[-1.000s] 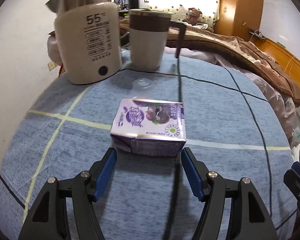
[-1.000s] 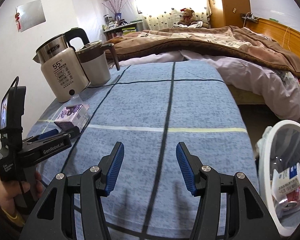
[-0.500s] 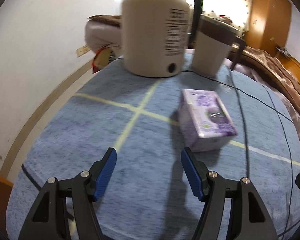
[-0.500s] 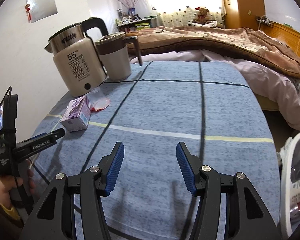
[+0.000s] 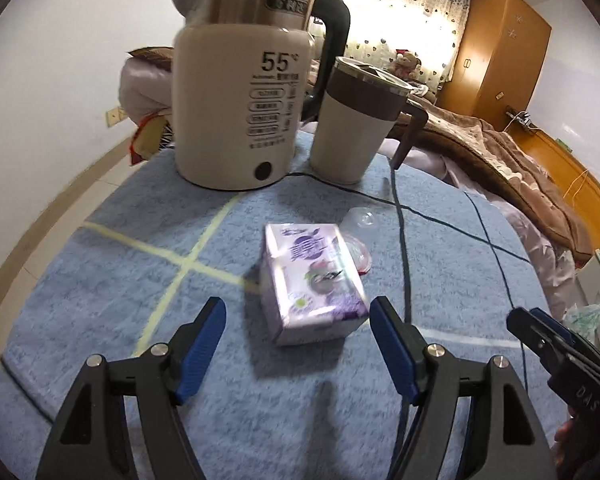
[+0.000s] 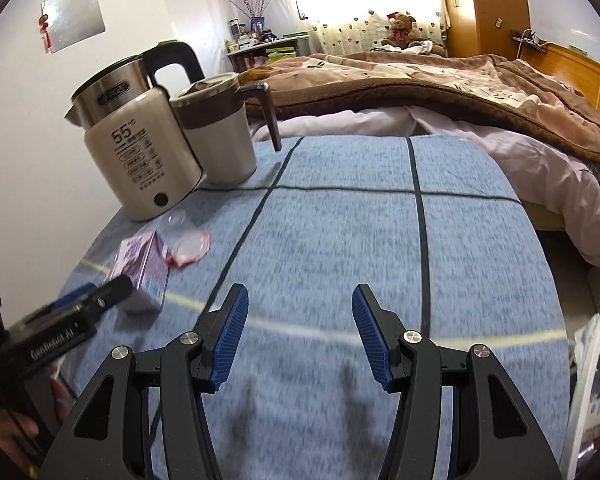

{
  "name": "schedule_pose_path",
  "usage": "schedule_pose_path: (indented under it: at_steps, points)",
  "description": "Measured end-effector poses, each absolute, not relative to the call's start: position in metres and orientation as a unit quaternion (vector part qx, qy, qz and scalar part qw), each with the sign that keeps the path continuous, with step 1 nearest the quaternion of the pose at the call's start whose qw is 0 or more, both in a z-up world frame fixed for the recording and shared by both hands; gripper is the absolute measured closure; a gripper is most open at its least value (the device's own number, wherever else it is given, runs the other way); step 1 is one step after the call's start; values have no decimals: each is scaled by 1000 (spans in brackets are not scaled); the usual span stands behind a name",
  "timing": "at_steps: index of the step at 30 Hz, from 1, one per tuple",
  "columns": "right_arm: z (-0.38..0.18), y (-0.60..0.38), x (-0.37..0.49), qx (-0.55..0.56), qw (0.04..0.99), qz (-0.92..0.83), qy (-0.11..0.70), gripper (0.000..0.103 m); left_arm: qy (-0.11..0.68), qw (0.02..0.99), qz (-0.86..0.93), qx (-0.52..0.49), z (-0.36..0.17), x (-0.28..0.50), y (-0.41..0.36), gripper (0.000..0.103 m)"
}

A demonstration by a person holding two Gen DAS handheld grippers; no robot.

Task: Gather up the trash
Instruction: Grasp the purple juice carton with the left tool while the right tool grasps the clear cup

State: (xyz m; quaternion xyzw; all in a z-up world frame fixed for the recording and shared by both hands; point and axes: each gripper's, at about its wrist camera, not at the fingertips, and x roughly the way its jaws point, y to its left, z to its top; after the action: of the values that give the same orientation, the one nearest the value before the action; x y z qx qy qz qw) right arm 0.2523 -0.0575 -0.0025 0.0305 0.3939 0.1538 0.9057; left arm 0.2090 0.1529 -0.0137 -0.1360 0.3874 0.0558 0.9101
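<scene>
One purple carton (image 5: pixel 314 280), two clear lids (image 6: pixel 191 246), one kettle (image 5: pixel 242 92).

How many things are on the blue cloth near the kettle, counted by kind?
Kettle: 1
Lidded mug with handle: 1
Purple carton: 1
Clear plastic wrapper with red edge: 1
Small clear plastic piece: 1
Total: 5
</scene>
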Motion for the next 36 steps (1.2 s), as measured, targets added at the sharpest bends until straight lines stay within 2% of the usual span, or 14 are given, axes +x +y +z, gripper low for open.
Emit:
schedule_pose_path:
  at_steps: [7, 14, 20, 23, 25, 27, 28, 36]
  points:
    - [-8, -41, 275, 38, 899, 164, 405, 48, 403, 904, 49, -132, -21, 232, 158, 26]
    - [-11, -23, 285, 39, 896, 174, 406, 48, 386, 910, 41, -147, -14, 226, 175, 25]
    - [-9, -22, 289, 38, 899, 165, 404, 48, 410, 905, 48, -107, -26, 243, 165, 25]
    - [-10, -21, 291, 37, 898, 163, 406, 48, 416, 898, 56, -135, -35, 249, 178, 26]
    - [-11, -17, 293, 32, 898, 163, 406, 48, 414, 896, 56, -154, -36, 250, 188, 28]
    - [-12, -13, 294, 34, 897, 166, 408, 48, 406, 901, 66, -142, -33, 248, 194, 38]
    - [-13, -11, 294, 36, 896, 169, 409, 48, 407, 900, 66, -141, -32, 248, 197, 40]
    - [-18, 21, 294, 27, 889, 212, 405, 48, 410, 896, 70, -154, -34, 235, 222, 43]
